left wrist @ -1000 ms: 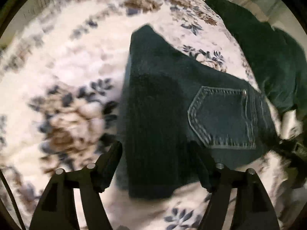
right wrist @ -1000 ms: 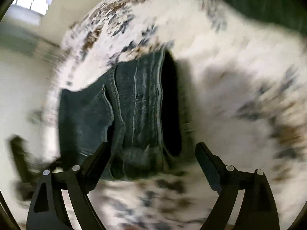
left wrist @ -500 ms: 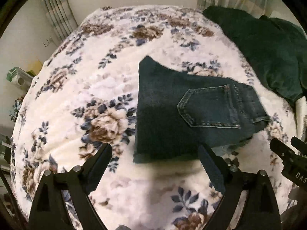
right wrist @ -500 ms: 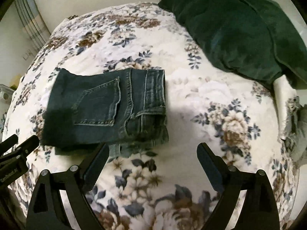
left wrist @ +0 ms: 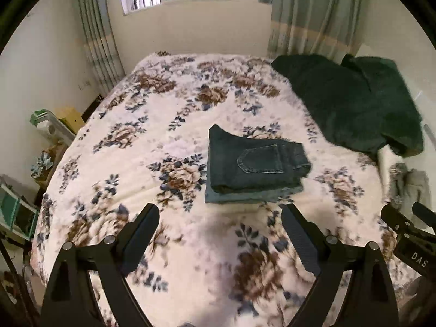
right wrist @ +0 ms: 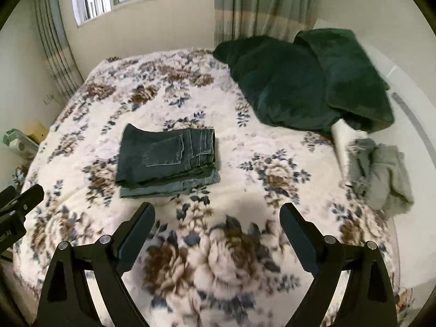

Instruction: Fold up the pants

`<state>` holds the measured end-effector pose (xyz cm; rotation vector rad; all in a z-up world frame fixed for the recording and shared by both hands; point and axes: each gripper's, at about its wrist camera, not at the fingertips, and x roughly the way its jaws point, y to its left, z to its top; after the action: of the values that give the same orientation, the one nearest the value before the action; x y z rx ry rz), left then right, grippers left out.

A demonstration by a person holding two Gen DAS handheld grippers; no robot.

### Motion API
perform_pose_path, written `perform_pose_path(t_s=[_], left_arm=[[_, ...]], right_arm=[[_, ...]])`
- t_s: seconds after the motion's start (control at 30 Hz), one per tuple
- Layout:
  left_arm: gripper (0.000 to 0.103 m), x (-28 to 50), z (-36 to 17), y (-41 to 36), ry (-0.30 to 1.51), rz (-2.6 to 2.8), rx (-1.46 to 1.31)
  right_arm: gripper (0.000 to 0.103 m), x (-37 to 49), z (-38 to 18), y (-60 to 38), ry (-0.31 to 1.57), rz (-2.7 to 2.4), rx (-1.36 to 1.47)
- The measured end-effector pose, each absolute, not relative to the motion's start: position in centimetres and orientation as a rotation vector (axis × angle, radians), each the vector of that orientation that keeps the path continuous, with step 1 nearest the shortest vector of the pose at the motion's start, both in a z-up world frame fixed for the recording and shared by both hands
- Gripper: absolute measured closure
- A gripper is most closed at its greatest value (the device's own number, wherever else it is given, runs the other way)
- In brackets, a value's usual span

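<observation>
Dark blue denim pants (left wrist: 256, 167) lay folded into a compact stack mid-bed on the cream floral fleece blanket (left wrist: 169, 114) (back pocket up). Left gripper (left wrist: 220, 234) and right gripper (right wrist: 218, 234) both hung spread, empty, well short. Judgement: fold looks complete; withdraw cleanly without dragging the stack.

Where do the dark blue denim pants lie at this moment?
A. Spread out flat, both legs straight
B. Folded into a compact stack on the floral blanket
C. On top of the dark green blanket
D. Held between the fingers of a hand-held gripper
B: the dark blue denim pants sit as a layered folded stack, back pocket up, on the floral blanket, apart from both grippers.
</observation>
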<state>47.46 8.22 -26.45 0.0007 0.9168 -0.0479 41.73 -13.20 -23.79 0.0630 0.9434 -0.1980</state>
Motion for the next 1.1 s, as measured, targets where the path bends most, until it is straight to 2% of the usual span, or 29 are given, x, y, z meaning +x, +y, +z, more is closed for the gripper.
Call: perform_pose_path(t_s=[0.23, 0.6, 0.8, 1.1], left_arm=[[0.011, 36.8, -17.7, 9.4, 0.862, -0.062, 0.01], [0.011, 22.9, -7.1, 9.1, 0.77, -0.074, 0.05], [0.011, 18.2, -4.0, 8.7, 0.724, -0.033, 0.037], [0.011, 15.1, -2.5, 7.2, 0.685, -0.018, 0.034]], right_arm=[[0.008, 29.1, -12.4, -11.1, 0.878, -0.193, 0.056], [0.008, 11.6, 1.8, -8.1, 0.773, -0.119, 0.011], [0.008, 6.3, 6.1, -8.7, 0.742, -0.069, 0.025], [0.008, 3.1, 8.7, -10.8, 0.729, -0.03, 0.032]])
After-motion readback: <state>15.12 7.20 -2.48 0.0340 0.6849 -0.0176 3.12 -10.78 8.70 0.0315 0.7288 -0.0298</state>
